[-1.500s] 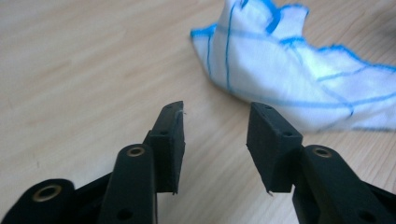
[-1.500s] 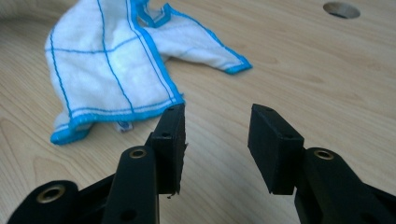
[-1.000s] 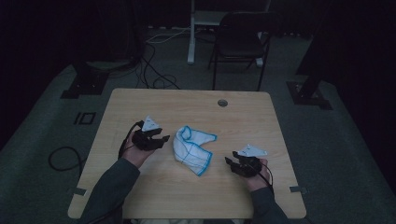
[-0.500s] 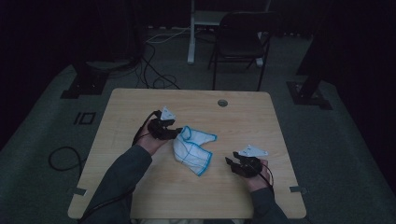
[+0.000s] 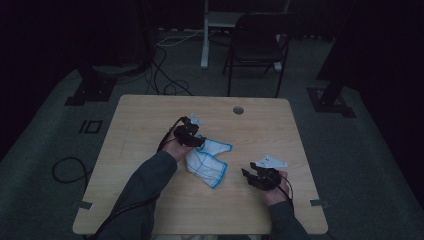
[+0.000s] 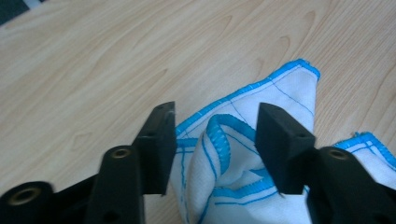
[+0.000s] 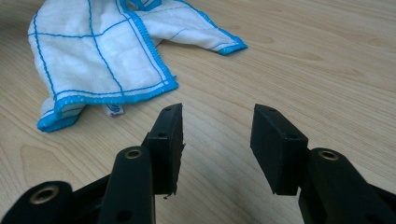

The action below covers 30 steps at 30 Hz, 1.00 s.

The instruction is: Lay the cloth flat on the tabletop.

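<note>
Right claw: lower right of the high view, resting over bare wood short of the cloth. Black jaws spread, nothing between them; they have just been opening wider.
Right claw, high view: grey plate on top, cable trailing back along the sleeve.
White cloth with blue stitched border and blue grid lines: crumpled in the middle of the frame, between the two claws. In the right gripper view its near hem lies flat at upper left, a small label tab hanging under it.
Left claw: left of centre in the high view, at the cloth's far-left edge. Jaws spread, straddling a raised fold; pads not yet pressing on it.
Raised fold of cloth: blue-edged ridge standing between the left jaws, nearer the left pad than the right.
Light wooden desk: pale grain, round cable hole near its far edge.
Black folding chair: beyond the desk, top of the frame, well apart.
Step in hand (judged): pinching the cloth's edge with the left claw in order to lift or spread it.
Handling advice: centre the ridge between the pads, push in far enough that hem and body are both caught, then close. Bring the right claw to the flat near hem, low along the wood, so that only one layer is taken.
Risk: thin fabric may slip out if only the stitched rim is nipped.
</note>
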### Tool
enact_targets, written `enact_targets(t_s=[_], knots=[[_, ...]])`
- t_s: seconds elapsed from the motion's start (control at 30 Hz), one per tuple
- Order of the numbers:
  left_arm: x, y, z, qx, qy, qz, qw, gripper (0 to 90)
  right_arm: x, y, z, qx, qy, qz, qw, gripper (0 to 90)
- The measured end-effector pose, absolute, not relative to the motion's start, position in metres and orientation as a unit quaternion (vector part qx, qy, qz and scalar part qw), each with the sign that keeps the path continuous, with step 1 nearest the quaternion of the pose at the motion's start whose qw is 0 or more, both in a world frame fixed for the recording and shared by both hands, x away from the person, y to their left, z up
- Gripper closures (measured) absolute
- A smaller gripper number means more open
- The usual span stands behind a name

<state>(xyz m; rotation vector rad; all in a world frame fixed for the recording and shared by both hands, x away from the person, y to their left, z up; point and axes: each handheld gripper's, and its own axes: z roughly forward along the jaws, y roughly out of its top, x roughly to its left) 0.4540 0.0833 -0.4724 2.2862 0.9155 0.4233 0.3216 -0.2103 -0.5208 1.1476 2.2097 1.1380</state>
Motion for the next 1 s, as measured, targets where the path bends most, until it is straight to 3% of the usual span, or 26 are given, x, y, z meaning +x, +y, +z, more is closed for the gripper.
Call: enact_targets(t_s=[0.1, 0.27, 0.63, 1.0], knots=[[0.453, 0.082, -0.474, 0.868, 0.351, 0.168, 0.308, 61.4, 0.322, -0.210, -0.521, 0.413, 0.789, 0.408, 0.202, 52.7], [0.449, 0.083, -0.472, 0.865, 0.356, 0.185, 0.302, 85.7, 0.322, -0.208, -0.518, 0.410, 0.787, 0.413, 0.205, 52.8], [0.433, 0.106, -0.461, 0.843, 0.369, 0.207, 0.332, 87.6, 0.323, -0.198, -0.512, 0.395, 0.793, 0.410, 0.217, 52.9], [0.410, 0.169, -0.473, 0.798, 0.436, 0.213, 0.357, 87.6, 0.323, -0.192, -0.511, 0.388, 0.798, 0.405, 0.221, 53.2]])
